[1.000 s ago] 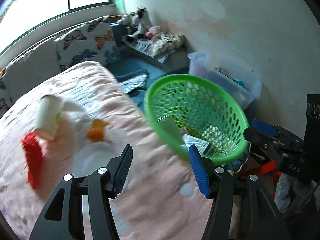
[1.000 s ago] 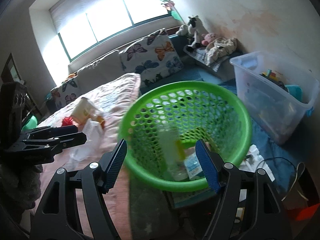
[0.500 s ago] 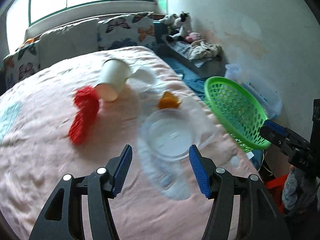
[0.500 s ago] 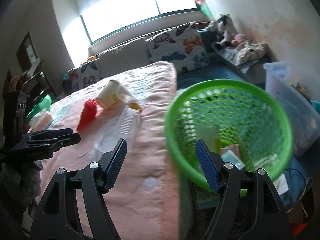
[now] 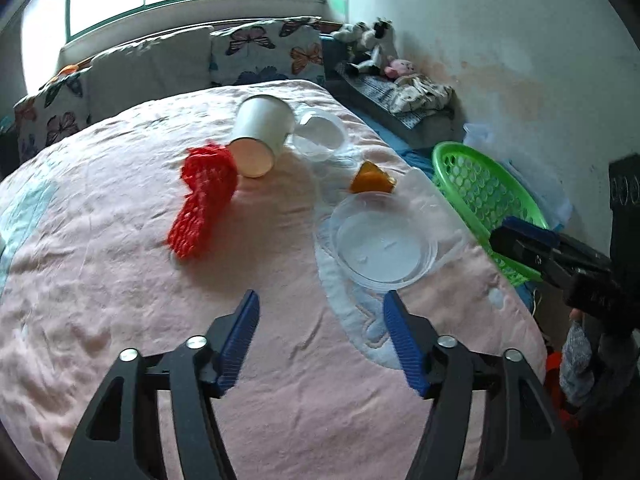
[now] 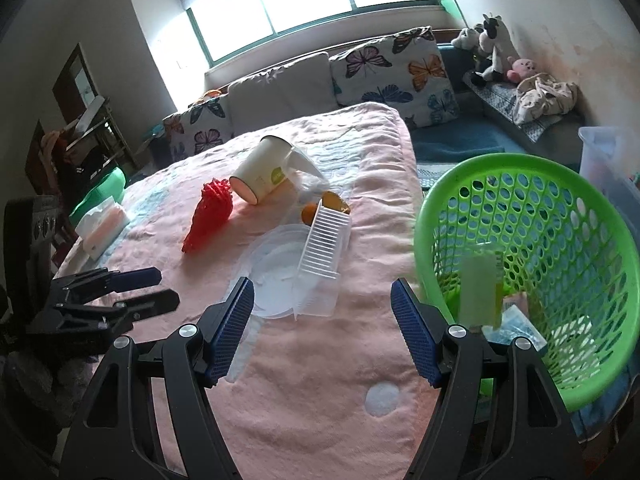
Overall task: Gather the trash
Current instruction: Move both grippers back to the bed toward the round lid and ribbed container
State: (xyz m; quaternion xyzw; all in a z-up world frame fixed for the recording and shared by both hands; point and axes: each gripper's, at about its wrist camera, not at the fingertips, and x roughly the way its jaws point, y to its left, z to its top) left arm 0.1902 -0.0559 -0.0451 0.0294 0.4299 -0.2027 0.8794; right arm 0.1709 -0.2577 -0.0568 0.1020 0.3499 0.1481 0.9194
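On top of the pink blanket (image 5: 120, 288), several pieces of trash are lying loose while both grippers are hanging above it with nothing between their blue pads. From its own wrist view the left gripper (image 5: 320, 336) is holding its jaws wide apart over bare blanket, just short of a clear round plastic lid (image 5: 384, 246) lying flat. Beyond the lid an orange scrap (image 5: 372, 179) is sitting, and farther back a white paper cup (image 5: 260, 136) is lying on its side with its mouth facing the red mesh netting (image 5: 204, 200) that is touching it. A second clear lid or cup cover (image 5: 320, 136) is resting just beside the cup on the far side. The right gripper (image 6: 322, 328) is likewise spread open, empty, hovering over the blanket's near edge. In its view a white ribbed plastic tray (image 6: 324, 252) is standing tilted against the round lid (image 6: 276, 276), with the orange scrap (image 6: 316, 210) just behind it and the cup (image 6: 260, 178) and netting (image 6: 210, 216) farther back. Off the bed's side, to the right, a green perforated basket (image 6: 560, 216) is standing; inside it a pale bottle-like item (image 6: 480, 292) and some flat packets are showing, too blurred to identify. The left gripper (image 6: 120, 292) is showing at the left edge of this view, and a tissue pack (image 6: 102, 228) is lying near the blanket's far left edge.
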